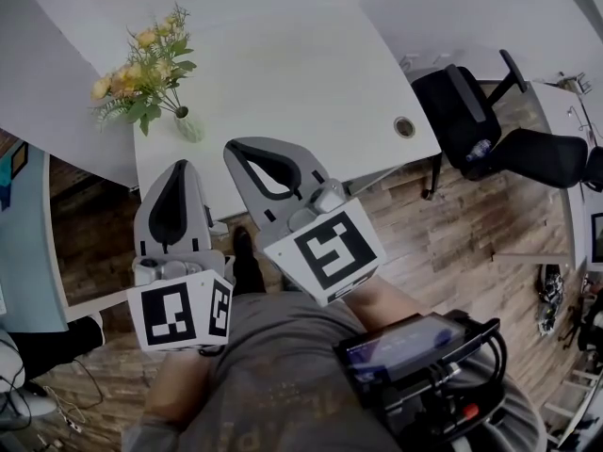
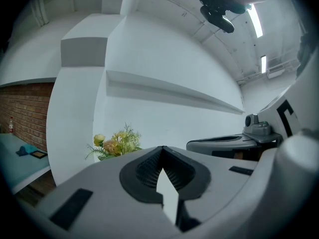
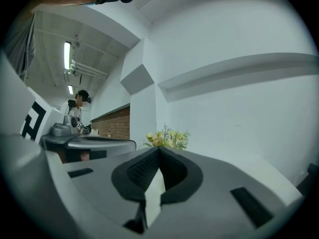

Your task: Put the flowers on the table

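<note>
A small bunch of yellow and orange flowers [image 1: 146, 69] stands upright in a pale vase [image 1: 188, 126] near the left front corner of the white table [image 1: 301, 73]. My left gripper [image 1: 179, 166] is held just in front of the table edge, below the vase, shut with nothing in it. My right gripper [image 1: 236, 147] reaches over the table edge to the right of the vase, also shut and empty. The flowers [image 2: 113, 144] show past the closed left gripper [image 2: 162, 147] in its view. Beyond the closed right gripper [image 3: 159, 148] I see the flowers [image 3: 167, 138] again.
A round cable hole [image 1: 404, 126] sits near the table's right front corner. A black office chair [image 1: 490, 130] stands on the wooden floor to the right. A teal surface [image 1: 24, 243] lies at the left. A second person [image 3: 79, 108] stands far off.
</note>
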`<action>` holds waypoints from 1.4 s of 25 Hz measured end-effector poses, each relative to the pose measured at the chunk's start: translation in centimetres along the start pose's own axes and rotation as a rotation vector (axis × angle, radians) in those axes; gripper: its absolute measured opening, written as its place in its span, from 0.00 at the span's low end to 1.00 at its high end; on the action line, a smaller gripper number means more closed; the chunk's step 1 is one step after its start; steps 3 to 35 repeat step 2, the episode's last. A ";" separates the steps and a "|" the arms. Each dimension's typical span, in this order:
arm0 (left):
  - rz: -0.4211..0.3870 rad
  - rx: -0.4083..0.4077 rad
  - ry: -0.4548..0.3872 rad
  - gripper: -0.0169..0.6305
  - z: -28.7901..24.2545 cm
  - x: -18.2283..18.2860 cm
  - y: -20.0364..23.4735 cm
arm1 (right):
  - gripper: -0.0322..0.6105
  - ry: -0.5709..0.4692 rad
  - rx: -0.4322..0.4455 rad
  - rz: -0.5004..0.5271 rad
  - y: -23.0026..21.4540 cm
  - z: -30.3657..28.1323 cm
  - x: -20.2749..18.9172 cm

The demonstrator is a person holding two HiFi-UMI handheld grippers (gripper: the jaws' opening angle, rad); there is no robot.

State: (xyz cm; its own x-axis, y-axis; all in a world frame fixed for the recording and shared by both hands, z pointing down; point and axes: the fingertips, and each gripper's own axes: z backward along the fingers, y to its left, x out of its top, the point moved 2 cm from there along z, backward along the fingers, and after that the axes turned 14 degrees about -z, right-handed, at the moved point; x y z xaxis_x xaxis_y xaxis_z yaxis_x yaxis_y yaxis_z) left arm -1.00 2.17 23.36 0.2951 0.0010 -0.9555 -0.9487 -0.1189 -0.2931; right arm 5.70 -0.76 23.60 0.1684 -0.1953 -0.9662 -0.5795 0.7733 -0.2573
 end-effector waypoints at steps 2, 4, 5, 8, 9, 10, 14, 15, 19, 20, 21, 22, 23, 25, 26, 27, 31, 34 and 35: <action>0.001 -0.003 -0.001 0.03 -0.1 0.0 -0.2 | 0.06 -0.002 -0.001 -0.002 -0.1 0.1 0.0; 0.001 -0.003 -0.001 0.03 -0.1 0.0 -0.2 | 0.06 -0.002 -0.001 -0.002 -0.1 0.1 0.0; 0.001 -0.003 -0.001 0.03 -0.1 0.0 -0.2 | 0.06 -0.002 -0.001 -0.002 -0.1 0.1 0.0; 0.001 -0.003 -0.001 0.03 -0.1 0.0 -0.2 | 0.06 -0.002 -0.001 -0.002 -0.1 0.1 0.0; 0.001 -0.003 -0.001 0.03 -0.1 0.0 -0.2 | 0.06 -0.002 -0.001 -0.002 -0.1 0.1 0.0; 0.001 -0.003 -0.001 0.03 -0.1 0.0 -0.2 | 0.06 -0.002 -0.001 -0.002 -0.1 0.1 0.0; 0.001 -0.003 -0.001 0.03 -0.1 0.0 -0.2 | 0.06 -0.002 -0.001 -0.002 -0.1 0.1 0.0; 0.001 -0.003 -0.001 0.03 -0.1 0.0 -0.2 | 0.06 -0.002 -0.001 -0.002 -0.1 0.1 0.0; 0.001 -0.003 -0.001 0.03 -0.1 0.0 -0.2 | 0.06 -0.002 -0.001 -0.002 -0.1 0.1 0.0; 0.001 -0.003 -0.001 0.03 -0.1 0.0 -0.2 | 0.06 -0.002 -0.001 -0.002 -0.1 0.1 0.0; 0.001 -0.003 -0.001 0.03 -0.1 0.0 -0.2 | 0.06 -0.002 -0.001 -0.002 -0.1 0.1 0.0; 0.001 -0.003 -0.001 0.03 -0.1 0.0 -0.2 | 0.06 -0.002 -0.001 -0.002 -0.1 0.1 0.0; 0.001 -0.003 -0.001 0.03 -0.1 0.0 -0.2 | 0.06 -0.002 -0.001 -0.002 -0.1 0.1 0.0; 0.001 -0.003 -0.001 0.03 -0.1 0.0 -0.2 | 0.06 -0.002 -0.001 -0.002 -0.1 0.1 0.0; 0.001 -0.003 -0.001 0.03 -0.1 0.0 -0.2 | 0.06 -0.002 -0.001 -0.002 -0.1 0.1 0.0; 0.001 -0.003 -0.001 0.03 -0.1 0.0 -0.2 | 0.06 -0.002 -0.001 -0.002 -0.1 0.1 0.0; 0.001 -0.003 -0.001 0.03 -0.1 0.0 -0.2 | 0.06 -0.002 -0.001 -0.002 -0.1 0.1 0.0; 0.001 -0.003 -0.001 0.03 -0.1 0.0 -0.2 | 0.06 -0.002 -0.001 -0.002 -0.1 0.1 0.0; 0.001 -0.003 -0.001 0.03 -0.1 0.0 -0.2 | 0.06 -0.002 -0.001 -0.002 -0.1 0.1 0.0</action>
